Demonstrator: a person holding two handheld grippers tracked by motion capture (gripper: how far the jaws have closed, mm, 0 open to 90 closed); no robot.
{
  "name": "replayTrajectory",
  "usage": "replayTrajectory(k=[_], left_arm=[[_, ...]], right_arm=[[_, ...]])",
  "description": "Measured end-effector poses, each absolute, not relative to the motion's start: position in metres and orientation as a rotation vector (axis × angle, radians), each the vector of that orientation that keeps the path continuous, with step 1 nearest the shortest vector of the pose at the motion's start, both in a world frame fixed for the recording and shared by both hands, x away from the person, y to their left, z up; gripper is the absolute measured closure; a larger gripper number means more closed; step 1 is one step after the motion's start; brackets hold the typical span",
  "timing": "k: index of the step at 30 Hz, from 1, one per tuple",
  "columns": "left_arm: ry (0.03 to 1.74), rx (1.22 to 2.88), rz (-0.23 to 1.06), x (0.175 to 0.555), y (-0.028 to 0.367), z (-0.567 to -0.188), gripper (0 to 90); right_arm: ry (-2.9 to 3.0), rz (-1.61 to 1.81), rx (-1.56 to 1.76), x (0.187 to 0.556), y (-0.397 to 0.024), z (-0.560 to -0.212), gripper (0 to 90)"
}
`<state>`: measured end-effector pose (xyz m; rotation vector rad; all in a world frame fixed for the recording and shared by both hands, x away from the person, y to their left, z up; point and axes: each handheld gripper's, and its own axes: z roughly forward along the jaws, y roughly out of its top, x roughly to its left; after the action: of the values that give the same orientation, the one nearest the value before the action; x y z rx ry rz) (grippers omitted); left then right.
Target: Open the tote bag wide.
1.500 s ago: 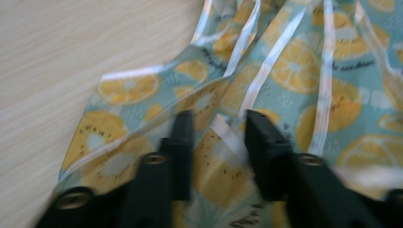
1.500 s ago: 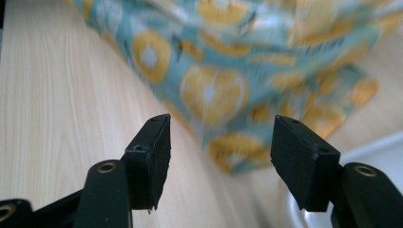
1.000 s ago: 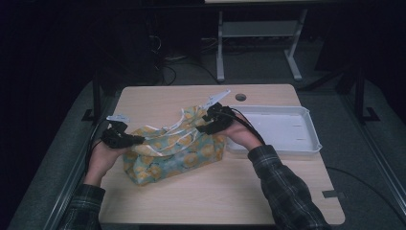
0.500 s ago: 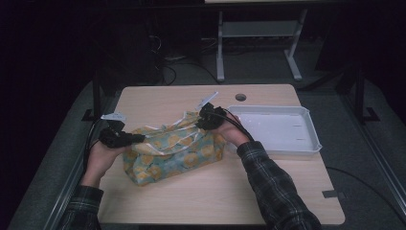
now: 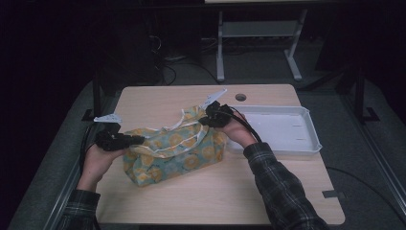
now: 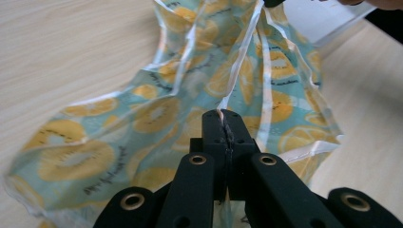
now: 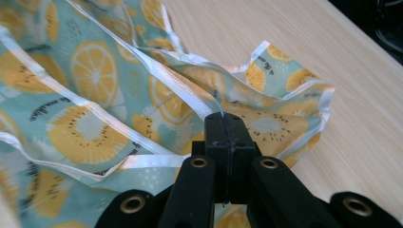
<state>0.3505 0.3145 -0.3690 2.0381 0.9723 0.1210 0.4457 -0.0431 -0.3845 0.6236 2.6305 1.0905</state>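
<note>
Left claw point(image 6: 224, 124) is clenched on the bag point(image 5: 174, 151) rim; beyond it the bag lies on the table point(image 5: 158, 98). Farther off, right claw point(image 5: 207, 119), jaws just closed, pinches the opposite rim. Best to pull apart evenly, keeping both grips firm.

The left gripper point(image 6: 224, 124) has its two black jaws pressed together on a thin white edge strip of the bag point(image 6: 142, 118), which runs up and away from the tips. The bag is a crinkly see-through plastic one, teal with yellow fruit slices printed on it, lying slack and spread on the pale wooden table point(image 6: 62, 52). At the top right, the corner of a white tray point(image 6: 323, 16) sits just beyond the bag.
</note>
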Motion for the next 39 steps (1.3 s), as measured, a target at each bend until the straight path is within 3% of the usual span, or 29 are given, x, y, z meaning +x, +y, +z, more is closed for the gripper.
replayTrajectory(k=[14,39], left_arm=[[0.912,2.039,0.08,0.311,0.304,-0.369,89.3],[0.867,2.103,0.017,0.285,0.283,-0.389,89.2]], right_arm=[[2.635,1.14,0.518,0.405,-0.069,-0.377,89.5],[2.725,1.104,0.505,0.368,-0.092,-0.393,89.4]])
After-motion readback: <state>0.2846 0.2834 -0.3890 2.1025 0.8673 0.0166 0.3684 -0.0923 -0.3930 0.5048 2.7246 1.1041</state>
